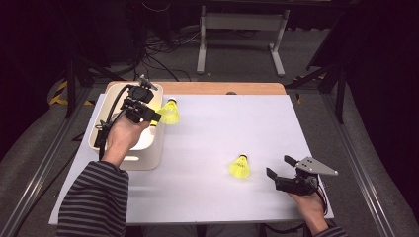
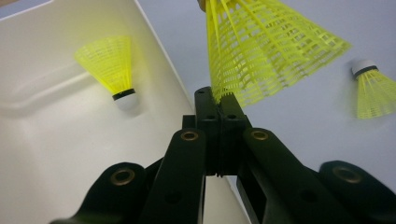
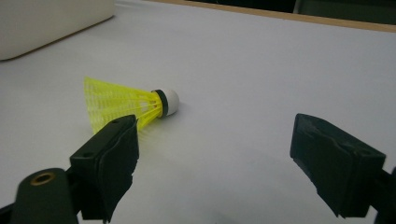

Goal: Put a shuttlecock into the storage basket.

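- Left gripper [image 1: 157,118]: black linked jaws, brass-coloured pivot pins, black cable trailing from the body.
- Right gripper [image 1: 280,168]: black blocky jaws, grey three-cornered plate on top.
- Sleeves [image 1: 94,202]: dark with grey stripes.

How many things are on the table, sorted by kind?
Yellow shuttlecocks: 3 (one inside the bin, one held by the left tool, one lying on the table)
White bin: 1
Total: 4
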Demonstrator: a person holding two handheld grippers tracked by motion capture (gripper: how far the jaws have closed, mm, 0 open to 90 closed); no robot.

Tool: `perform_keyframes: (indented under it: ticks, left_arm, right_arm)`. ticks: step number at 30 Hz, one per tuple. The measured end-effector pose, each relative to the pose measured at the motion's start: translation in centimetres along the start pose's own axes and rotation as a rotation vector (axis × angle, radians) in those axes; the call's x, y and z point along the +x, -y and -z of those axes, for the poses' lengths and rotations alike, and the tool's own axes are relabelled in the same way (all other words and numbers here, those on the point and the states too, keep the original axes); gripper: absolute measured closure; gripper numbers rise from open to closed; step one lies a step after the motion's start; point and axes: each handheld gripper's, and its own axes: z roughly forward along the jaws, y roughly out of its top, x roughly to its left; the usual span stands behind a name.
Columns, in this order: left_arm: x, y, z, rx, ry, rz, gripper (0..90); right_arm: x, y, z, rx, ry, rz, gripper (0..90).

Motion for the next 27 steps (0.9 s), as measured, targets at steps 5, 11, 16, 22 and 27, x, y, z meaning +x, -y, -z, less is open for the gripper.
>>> perform_keyframes:
  ticks: [5, 11, 16, 22, 27]
  left_arm:
    - [0.3, 0.1, 0.2, -0.004, 0.001, 0.008, 90.0]
    - [0.7, 0.3, 0.5, -0.014, -0.002, 0.012, 90.0]
    - [0.9, 0.4, 0.7, -0.017, -0.002, 0.022, 90.0]
    - [1.2, 0.6, 0.9, -0.02, -0.005, 0.027, 90.0]
    - [1.4, 0.7, 1.0, -0.024, -0.005, 0.035, 90.0]
  right_arm:
    - [0.0, 0.0, 0.0, 0.0, -0.001, 0.0, 16.2]
    - [0.0, 0.0, 0.0, -0.001, -0.001, -0.001, 16.2]
    - [0.0, 0.0, 0.0, -0.001, 0.0, 0.001, 16.2]
    - [0.0, 0.0, 0.0, -0.002, 0.0, 0.001, 16.2]
    - [0.0, 0.0, 0.0, -0.001, 0.0, 0.0, 16.2]
